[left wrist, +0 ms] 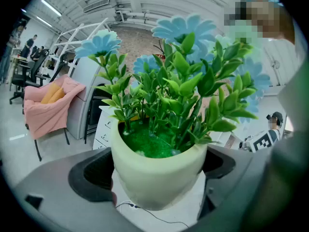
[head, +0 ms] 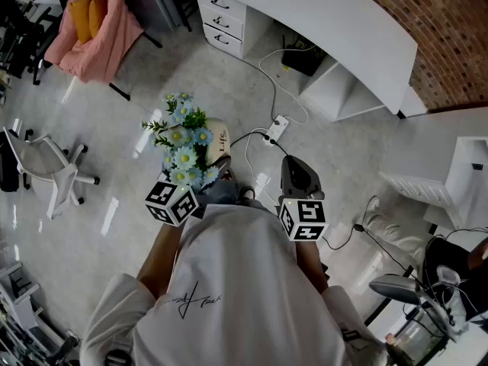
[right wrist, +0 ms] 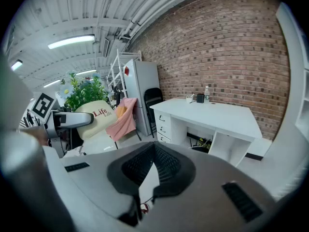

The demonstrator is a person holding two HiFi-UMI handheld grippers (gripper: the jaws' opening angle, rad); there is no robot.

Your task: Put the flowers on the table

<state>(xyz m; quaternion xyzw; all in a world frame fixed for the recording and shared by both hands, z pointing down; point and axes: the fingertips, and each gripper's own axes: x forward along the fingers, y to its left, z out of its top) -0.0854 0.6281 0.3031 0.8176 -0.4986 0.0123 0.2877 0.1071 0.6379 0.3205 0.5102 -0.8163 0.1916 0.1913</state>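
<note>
One white bench (head: 328,14): well apart across the floor (head: 152,75), judged the destination. One pot of flowers (left wrist: 157,170): held upright in the air, presumably for carrying. Left tongs (left wrist: 159,182): spread wide, clamping the pot's sides. Right tongs (right wrist: 144,190): closed, empty, spare.

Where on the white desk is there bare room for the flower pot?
The top of the white desk is mostly bare: the near end and middle, above the drawers, are free for the flower pot. The only clutter sits at the far edge by the brick wall: a bottle and a dark cup.
</note>
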